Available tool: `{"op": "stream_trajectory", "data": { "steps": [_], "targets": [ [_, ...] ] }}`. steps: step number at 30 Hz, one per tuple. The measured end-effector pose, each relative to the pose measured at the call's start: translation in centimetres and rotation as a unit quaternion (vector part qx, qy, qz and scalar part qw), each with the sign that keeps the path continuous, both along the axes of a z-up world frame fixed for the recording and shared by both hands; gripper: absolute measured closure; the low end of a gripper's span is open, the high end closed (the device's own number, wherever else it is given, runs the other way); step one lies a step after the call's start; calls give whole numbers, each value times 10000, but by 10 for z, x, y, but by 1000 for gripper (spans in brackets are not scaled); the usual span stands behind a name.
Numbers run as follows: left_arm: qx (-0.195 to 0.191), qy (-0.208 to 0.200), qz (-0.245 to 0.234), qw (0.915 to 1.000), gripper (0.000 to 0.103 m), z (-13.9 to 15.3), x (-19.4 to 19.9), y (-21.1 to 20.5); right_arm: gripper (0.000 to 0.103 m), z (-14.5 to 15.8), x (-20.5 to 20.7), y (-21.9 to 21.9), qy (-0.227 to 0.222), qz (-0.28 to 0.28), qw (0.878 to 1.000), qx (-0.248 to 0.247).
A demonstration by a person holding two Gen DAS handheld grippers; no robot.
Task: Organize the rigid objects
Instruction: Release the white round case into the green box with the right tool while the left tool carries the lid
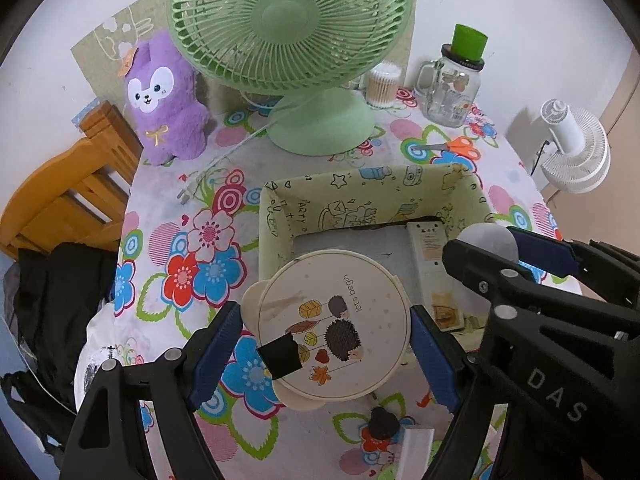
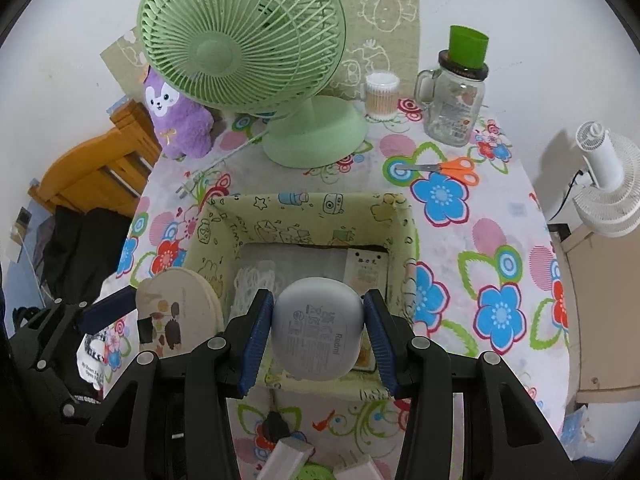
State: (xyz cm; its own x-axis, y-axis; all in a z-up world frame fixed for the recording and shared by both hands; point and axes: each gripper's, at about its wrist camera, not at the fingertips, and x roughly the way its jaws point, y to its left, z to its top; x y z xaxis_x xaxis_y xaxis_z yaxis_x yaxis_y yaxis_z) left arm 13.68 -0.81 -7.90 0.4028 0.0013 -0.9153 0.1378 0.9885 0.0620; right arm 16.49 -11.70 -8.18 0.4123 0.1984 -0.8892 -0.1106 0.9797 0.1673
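Observation:
My left gripper [image 1: 326,338] is shut on a round cream lidded box [image 1: 334,322] printed with hedgehogs and leaves, held over the near left corner of the green patterned storage box [image 1: 360,188]. My right gripper [image 2: 318,332] is shut on a grey earbuds case [image 2: 318,330], held above the storage box [image 2: 312,208] near its front wall. Inside the storage box lie a white remote-like device [image 1: 428,248] and white mesh [image 2: 256,280]. In the right wrist view the round box [image 2: 178,312] shows at left; in the left wrist view the grey case [image 1: 488,240] shows at right.
On the flowered tablecloth [image 2: 500,240] stand a green desk fan [image 2: 248,40], a purple plush [image 1: 164,96], a cotton-swab jar [image 2: 382,94] and a glass mug jar [image 2: 456,100] with a green cup on top. Orange scissors [image 2: 452,168] lie behind the box. A wooden chair [image 1: 68,192] stands at left.

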Motion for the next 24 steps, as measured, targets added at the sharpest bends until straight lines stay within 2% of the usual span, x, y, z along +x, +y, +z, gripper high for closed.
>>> {"op": "stream_trajectory", "data": {
  "steps": [16, 24],
  "targets": [
    [153, 188, -83, 9997, 19, -17, 12, -1, 53, -40, 19, 13, 621, 100, 9974, 341],
    [131, 207, -70, 9997, 19, -18, 13, 1, 52, -43, 20, 15, 692, 115, 9968, 395]
  ]
}}
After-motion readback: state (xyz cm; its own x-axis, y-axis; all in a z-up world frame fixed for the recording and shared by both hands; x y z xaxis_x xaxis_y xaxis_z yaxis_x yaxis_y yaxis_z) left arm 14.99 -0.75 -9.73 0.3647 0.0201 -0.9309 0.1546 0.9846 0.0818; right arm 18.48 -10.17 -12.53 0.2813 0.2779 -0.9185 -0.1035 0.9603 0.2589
